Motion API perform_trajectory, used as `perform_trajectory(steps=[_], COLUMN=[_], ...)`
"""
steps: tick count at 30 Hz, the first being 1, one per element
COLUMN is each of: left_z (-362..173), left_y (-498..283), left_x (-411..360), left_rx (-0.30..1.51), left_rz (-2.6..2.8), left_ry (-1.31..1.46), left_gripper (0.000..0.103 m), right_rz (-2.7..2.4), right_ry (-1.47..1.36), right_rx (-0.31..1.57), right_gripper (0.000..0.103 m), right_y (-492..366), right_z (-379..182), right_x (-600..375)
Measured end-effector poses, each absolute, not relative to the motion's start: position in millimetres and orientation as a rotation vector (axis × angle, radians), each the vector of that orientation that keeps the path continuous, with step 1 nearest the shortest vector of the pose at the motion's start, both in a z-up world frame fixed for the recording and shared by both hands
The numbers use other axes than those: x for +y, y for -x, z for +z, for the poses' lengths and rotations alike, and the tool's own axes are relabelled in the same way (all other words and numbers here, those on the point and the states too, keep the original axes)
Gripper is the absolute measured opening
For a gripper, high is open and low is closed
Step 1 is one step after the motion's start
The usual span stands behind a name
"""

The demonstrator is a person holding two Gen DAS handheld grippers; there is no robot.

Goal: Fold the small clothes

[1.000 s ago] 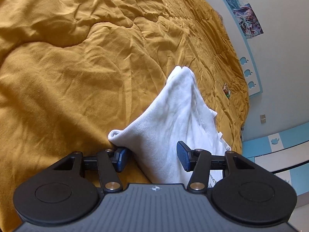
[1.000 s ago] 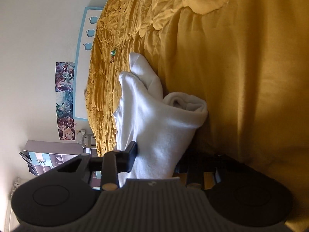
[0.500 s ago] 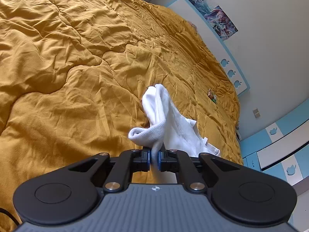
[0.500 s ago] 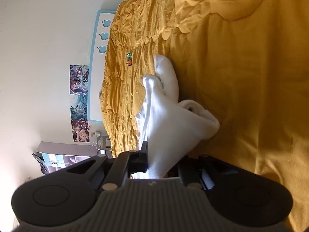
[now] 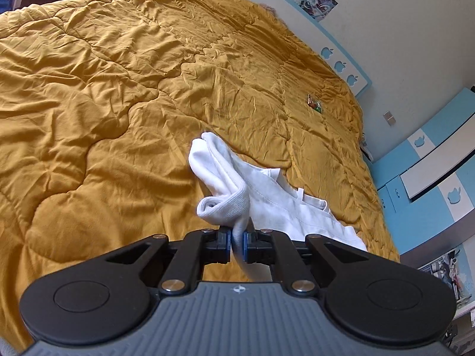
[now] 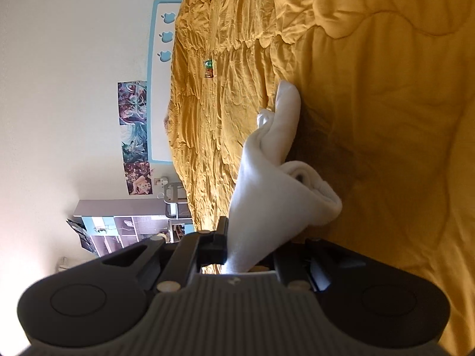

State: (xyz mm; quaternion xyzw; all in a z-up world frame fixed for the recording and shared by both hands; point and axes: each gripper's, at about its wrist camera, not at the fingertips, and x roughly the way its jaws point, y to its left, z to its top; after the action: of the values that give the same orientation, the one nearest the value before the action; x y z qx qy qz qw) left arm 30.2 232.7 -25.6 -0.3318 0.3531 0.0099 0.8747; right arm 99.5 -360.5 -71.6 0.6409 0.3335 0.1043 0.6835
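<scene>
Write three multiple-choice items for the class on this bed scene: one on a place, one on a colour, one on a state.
1. Where does the small green and red wrapper lie?
A. on the quilt, beyond the garment
B. on the garment
C. on the floor

2. What colour is the quilt?
A. blue
B. mustard yellow
C. white

3. How stand the left gripper's jaws?
A. wide open
B. shut on nothing
C. shut on the garment

Key: 1 A, the wrapper rests on the quilt past the white garment. 2 B, the quilt is mustard yellow throughout. 3 C, the left gripper pinches white cloth between its jaws.
</scene>
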Motion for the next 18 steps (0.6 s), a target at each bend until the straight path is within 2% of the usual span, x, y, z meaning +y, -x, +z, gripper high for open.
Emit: perform_trajectory(steps=[5,10,12,14,16,18], left_z=[-27,-62,-80,-100,-110,-106], left_y=[12,34,37,46,57,63], left_x=[232,247,254,272,289,298], left_rx=[0.79,0.837,0.877,0.914,0.898,0.888], left_rz=[0.038,0.047,0.06,0.094,0.108,0.151], left_ry=[0.672,0.748,0.792,0.95,1.053,1.033], left_gripper=[0.007,0.008,0.009,0.015,0.02,0.023], right_rz=[0.218,0.136,0.091,0.049,-0.007,-0.059], right_ry=[-1.413,-1.279,-1.272,-1.312,-1.321,-1.282], right_rx=[0.81,0.895,0.932,0.949,0.941,0.936], right_gripper=[0.004,0.004,0.004,0.005,0.007,0.017], right_y=[-52,-14,-3,9,23,34], right_z=[-60,-65,-78,-90,-95,-92], right_x=[-366,-367,-370,-377,-389,-399])
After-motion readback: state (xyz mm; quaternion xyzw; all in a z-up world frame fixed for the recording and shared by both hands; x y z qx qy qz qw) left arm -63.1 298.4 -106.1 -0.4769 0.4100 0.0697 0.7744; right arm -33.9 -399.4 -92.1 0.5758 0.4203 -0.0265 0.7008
